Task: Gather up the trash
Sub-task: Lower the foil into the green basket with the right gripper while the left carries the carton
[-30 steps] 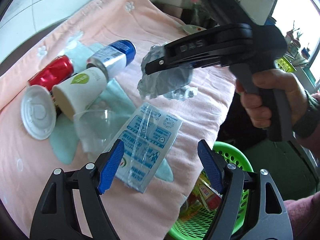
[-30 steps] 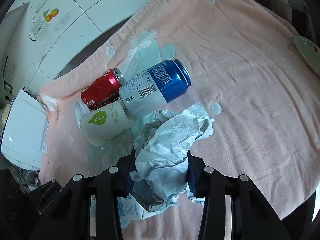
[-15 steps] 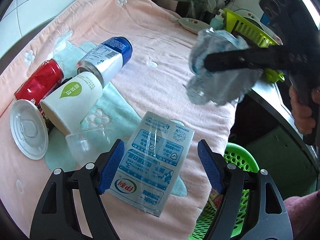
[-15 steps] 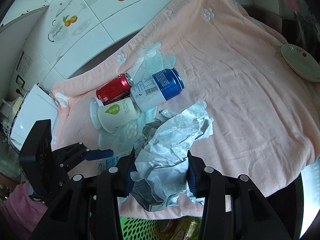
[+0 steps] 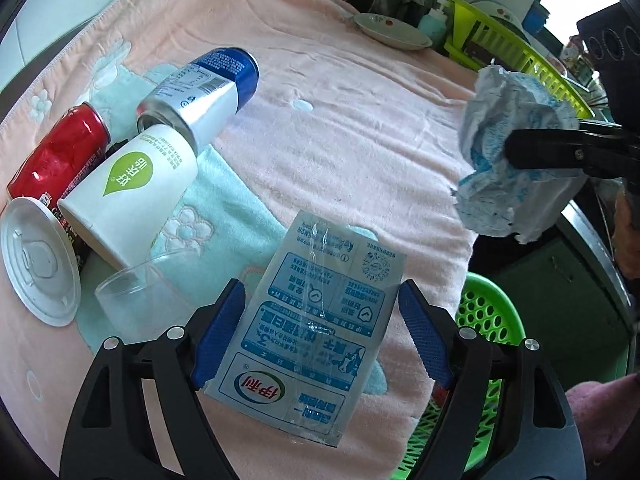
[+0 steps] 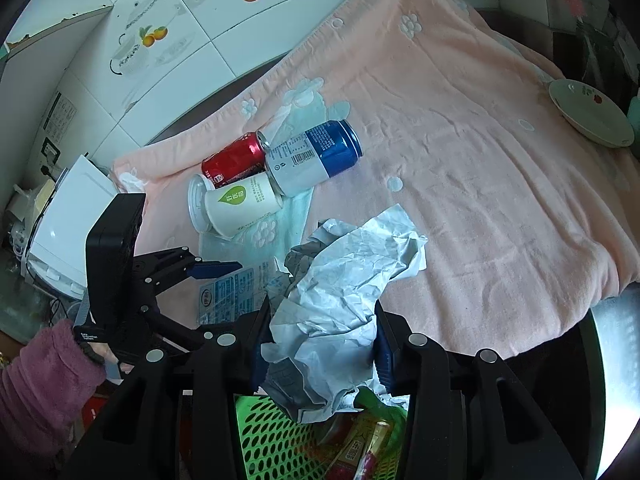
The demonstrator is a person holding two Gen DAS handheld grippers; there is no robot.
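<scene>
On the counter, left wrist view: pink fleece towel (image 5: 360, 128) with raised flowers; green perforated basket (image 5: 488, 320) below its edge; plate (image 5: 390, 32) at the far end.
Labels: flat blue-printed milk pouch (image 5: 316, 332); green-leaf paper cup (image 5: 128, 188); red can (image 5: 60, 152); blue-and-silver can (image 5: 204, 88); white lid (image 5: 36, 260).
Left gripper (image 5: 320, 336): fingers spread, straddling the pouch.
Right wrist view, room: white wall tiles with fruit decals.
Right gripper (image 6: 320, 344): pinching crumpled paper (image 6: 340, 304), held above the basket (image 6: 276, 440) of wrappers.
</scene>
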